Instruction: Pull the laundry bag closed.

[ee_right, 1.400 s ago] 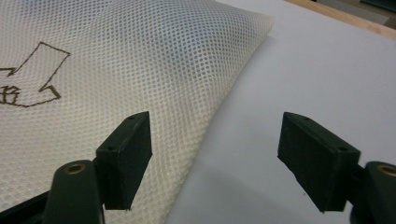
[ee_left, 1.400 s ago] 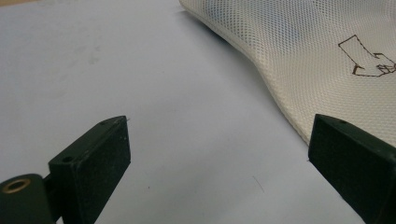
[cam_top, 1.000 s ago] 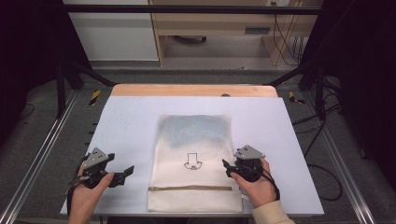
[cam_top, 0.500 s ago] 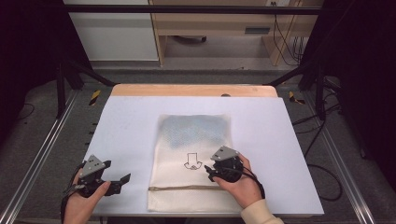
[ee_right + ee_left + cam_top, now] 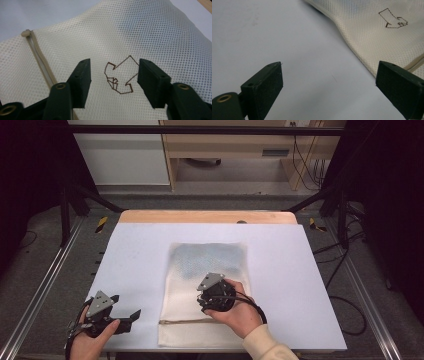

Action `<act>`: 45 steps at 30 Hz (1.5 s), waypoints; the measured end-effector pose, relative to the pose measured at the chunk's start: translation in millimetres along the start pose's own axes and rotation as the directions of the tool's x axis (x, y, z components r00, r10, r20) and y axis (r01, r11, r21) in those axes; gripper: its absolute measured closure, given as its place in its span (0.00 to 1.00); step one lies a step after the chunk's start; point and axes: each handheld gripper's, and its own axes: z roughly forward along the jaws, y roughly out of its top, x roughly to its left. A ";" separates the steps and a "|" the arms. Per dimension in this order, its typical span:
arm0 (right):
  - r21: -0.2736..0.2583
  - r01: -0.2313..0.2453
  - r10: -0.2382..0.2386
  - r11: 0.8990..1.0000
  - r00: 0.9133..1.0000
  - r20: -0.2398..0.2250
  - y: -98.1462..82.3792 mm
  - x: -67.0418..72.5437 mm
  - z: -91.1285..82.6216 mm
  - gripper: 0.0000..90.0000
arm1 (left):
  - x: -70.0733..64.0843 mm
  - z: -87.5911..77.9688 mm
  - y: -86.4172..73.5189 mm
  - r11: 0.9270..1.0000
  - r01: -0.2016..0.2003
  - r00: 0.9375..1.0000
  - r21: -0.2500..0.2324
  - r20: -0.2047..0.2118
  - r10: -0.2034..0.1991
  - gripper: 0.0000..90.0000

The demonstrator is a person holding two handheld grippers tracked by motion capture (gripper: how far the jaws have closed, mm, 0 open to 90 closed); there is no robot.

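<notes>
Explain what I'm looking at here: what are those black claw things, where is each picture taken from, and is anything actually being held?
A person holds a two-jaw hand tool in each hand. The high view looks down on the white table; the other two pictures come from cameras riding on each tool. A cream mesh bag with a zipper and a stitched emblem lies flat. The right gripper hovers over the emblem, its jaws having just been closing, gripping nothing. The left gripper waits open beside the bag.

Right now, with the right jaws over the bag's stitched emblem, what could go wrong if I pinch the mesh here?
1. The right gripper straddles flat mesh bag fabric; the jaws may slip off or catch both layers.
2. The left gripper stands open on the white table cover, off the bag, so a pull could probably drag the whole bag.
3. The zipper lies close; catching it seems possible.
</notes>
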 end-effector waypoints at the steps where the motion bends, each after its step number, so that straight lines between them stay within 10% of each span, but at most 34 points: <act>1: 0.001 0.007 -0.007 1.000 1.000 -0.005 2.5 2.0 0.8 0.52 | -1.1 0.0 -0.4 1.000 0.005 1.000 -0.006 0.003 -0.005 0.08; 9: 0.027 0.063 -0.060 0.998 0.992 -0.111 20.2 11.5 13.7 0.68 | -10.5 4.6 -1.9 1.000 0.009 0.998 0.011 0.054 -0.010 0.08; 34: 0.133 0.176 -0.147 0.975 0.968 -0.204 51.9 29.5 29.1 0.85 | -33.1 3.7 -7.6 0.997 -0.051 0.996 0.064 0.075 0.046 0.07; 45: 0.148 0.237 -0.188 0.960 0.939 -0.288 61.4 53.8 42.6 0.91 | -37.5 -1.2 -15.4 0.990 -0.070 0.994 0.123 0.097 0.058 0.09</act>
